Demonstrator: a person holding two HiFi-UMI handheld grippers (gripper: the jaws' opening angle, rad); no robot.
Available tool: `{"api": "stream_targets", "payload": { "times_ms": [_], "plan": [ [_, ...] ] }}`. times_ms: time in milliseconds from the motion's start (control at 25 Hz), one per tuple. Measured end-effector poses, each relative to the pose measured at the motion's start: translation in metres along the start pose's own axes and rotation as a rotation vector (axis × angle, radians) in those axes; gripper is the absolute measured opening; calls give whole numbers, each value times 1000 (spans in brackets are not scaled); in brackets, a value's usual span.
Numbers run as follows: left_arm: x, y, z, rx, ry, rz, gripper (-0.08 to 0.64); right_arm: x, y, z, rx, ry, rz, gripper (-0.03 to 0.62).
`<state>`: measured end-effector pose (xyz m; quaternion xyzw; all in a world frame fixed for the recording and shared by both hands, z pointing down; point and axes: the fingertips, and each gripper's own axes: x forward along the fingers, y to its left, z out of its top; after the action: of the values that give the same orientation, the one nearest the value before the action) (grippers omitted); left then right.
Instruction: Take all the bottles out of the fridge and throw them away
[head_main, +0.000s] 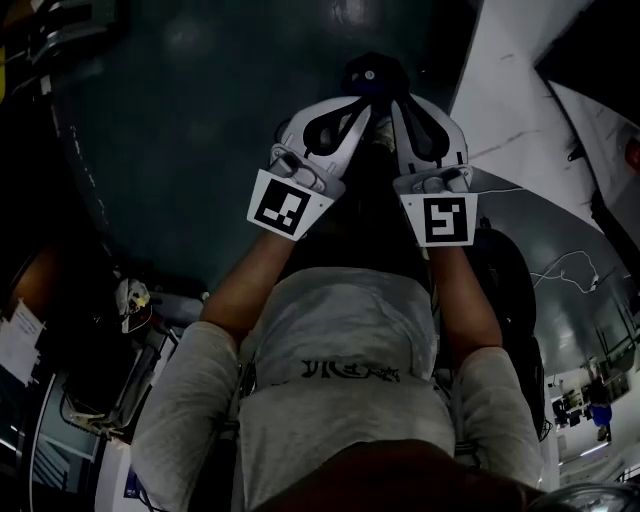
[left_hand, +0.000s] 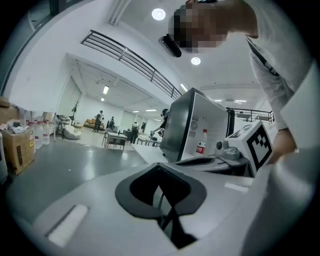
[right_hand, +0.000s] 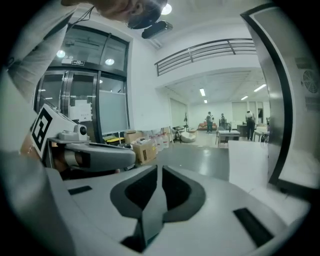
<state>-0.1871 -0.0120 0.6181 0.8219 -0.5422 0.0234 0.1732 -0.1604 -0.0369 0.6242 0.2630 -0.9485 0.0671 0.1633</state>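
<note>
In the head view the left gripper (head_main: 335, 128) sits just left of centre in the upper half, with the right gripper (head_main: 428, 128) just beside it. Both point towards the top of the frame over a dark floor, and we see no fridge or bottle there. In the left gripper view a carton (left_hand: 17, 150) stands at the far left and bare floor fills the middle. Right of centre is the fridge (left_hand: 192, 130), well apart from us, and one red-labelled bottle (left_hand: 201, 144) stands upright at its pale front. We cannot tell whether it is behind glass or in an open compartment. That gripper's jaws are together with nothing between them. In the right gripper view the jaws are likewise closed on nothing, and a white panel (right_hand: 287, 115) with a dark frame fills the right edge; we take it for part of the fridge. So both grippers are empty, and the only bottle we see is not yet touched. We judge it a small plastic bottle: light, fairly stiff if full, smooth and perhaps damp from the cold, so likely slippery. We would take it across the body at the label, below the shoulder, squeezing only enough to stop it sliding.
</note>
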Motion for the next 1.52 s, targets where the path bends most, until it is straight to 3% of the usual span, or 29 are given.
{"api": "stream_targets", "payload": {
  "times_ms": [680, 1280, 1520],
  "plan": [
    [-30, -61, 158, 71, -111, -79, 8, -61, 3, 146, -34, -108, 8, 14],
    [-61, -105, 234, 66, -171, -118, 8, -112, 18, 227, -54, -120, 59, 11],
    [-70, -123, 264, 101, -208, -140, 8, -131, 20, 255, -73, -148, 60, 11]
  ]
}}
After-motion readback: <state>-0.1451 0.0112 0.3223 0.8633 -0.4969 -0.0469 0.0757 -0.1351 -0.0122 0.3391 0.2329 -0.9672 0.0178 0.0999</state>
